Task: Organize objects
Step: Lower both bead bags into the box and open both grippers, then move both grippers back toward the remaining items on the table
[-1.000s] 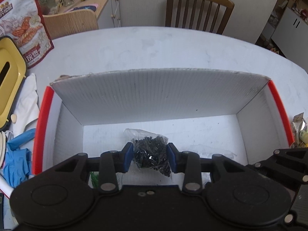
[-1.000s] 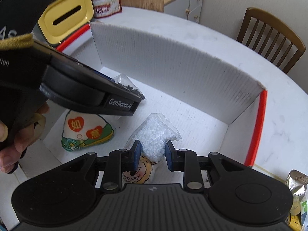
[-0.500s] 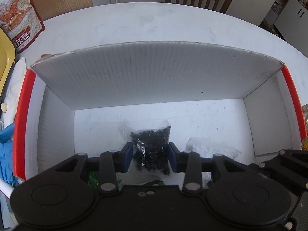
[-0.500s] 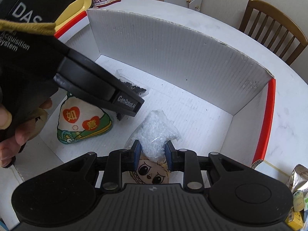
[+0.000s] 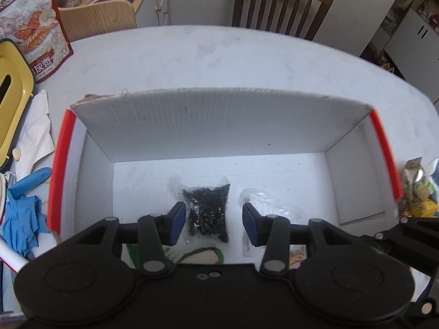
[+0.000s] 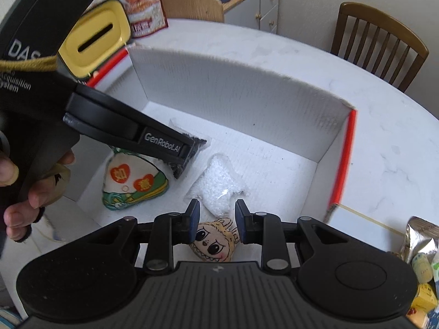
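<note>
**White box filling up, snacks left outside**

White corrugated walls frame the action: four items lie on the floor of the box. The bag of black pieces rests flat there, and the left gripper hangs over it with jaws spread, touching nothing. Just beside it lies the bag of white pellets, with the right gripper above it, fingers parted and clear of the plastic. Nearer the front wall sit the green pouch with red hearts and the little face doll. So that is four in, by my reading. Left to do: the snack packets on the table at the right, outside the box.
</note>
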The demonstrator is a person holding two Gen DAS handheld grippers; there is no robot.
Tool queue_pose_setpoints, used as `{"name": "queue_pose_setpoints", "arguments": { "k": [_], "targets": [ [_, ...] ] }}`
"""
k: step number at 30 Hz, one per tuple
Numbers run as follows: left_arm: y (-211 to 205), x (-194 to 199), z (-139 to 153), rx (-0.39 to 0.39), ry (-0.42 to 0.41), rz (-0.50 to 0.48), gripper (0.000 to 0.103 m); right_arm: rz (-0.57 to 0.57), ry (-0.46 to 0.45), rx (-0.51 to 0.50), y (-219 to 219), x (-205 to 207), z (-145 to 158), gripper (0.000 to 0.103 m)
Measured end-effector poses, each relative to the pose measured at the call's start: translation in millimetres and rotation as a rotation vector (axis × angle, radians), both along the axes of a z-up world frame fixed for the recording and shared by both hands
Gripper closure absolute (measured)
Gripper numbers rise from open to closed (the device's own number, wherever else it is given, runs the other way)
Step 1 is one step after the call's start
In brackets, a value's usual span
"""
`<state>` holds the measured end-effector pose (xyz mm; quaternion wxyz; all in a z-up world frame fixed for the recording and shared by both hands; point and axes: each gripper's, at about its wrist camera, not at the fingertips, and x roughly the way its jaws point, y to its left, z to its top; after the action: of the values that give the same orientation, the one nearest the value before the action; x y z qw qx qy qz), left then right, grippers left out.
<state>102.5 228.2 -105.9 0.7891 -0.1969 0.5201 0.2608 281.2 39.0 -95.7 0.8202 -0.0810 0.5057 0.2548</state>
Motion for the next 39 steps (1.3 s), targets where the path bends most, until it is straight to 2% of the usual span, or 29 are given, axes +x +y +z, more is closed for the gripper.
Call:
{"name": "queue_pose_setpoints", "arguments": {
  "k": [7, 10, 11, 20, 21, 24, 28, 32, 39],
  "targets": [
    [-16.9, -11.4, 20.2, 0.05, -0.039, -0.008, 0.058, -0.008, -0.062, 0.034, -19.5, -16.5, 22.4, 0.07],
    [-26.9, -16.0, 30.2, 0.071, -0.054, -0.019, 0.058, -0.015, -0.09, 0.059, -27.6, -25.3, 32.1, 0.052],
    [-30.9, -17.0, 33.6, 0.082, -0.058, -0.025, 0.058, -0.014, -0.103, 0.065, -30.7, -28.7, 35.8, 0.05],
    [-67.6, -25.5, 63.8, 0.15, -0.12, -0.061, 0.056, -0.011, -0.177, 0.142, -53.4, -53.0, 67.1, 0.05],
    [-71.6, -26.3, 67.2, 0.156, -0.126, -0.063, 0.054, -0.009, -0.185, 0.147, -57.9, -57.1, 70.7, 0.05],
    [-84.5, -30.8, 77.7, 0.177, -0.156, -0.064, 0.038, -0.015, -0.21, 0.163, -71.4, -66.9, 78.7, 0.046],
    [-101.8, -34.7, 88.1, 0.201, -0.183, -0.071, 0.036, -0.03, -0.235, 0.194, -95.5, -79.9, 87.4, 0.045],
    [-119.8, -36.4, 95.4, 0.21, -0.203, -0.073, 0.032, -0.047, -0.273, 0.229, -120.9, -93.8, 96.4, 0.038],
    [-152.0, -35.8, 104.8, 0.227, -0.235, -0.087, 0.027, -0.08, -0.317, 0.283, -166.7, -116.0, 105.9, 0.034]
  ]
}}
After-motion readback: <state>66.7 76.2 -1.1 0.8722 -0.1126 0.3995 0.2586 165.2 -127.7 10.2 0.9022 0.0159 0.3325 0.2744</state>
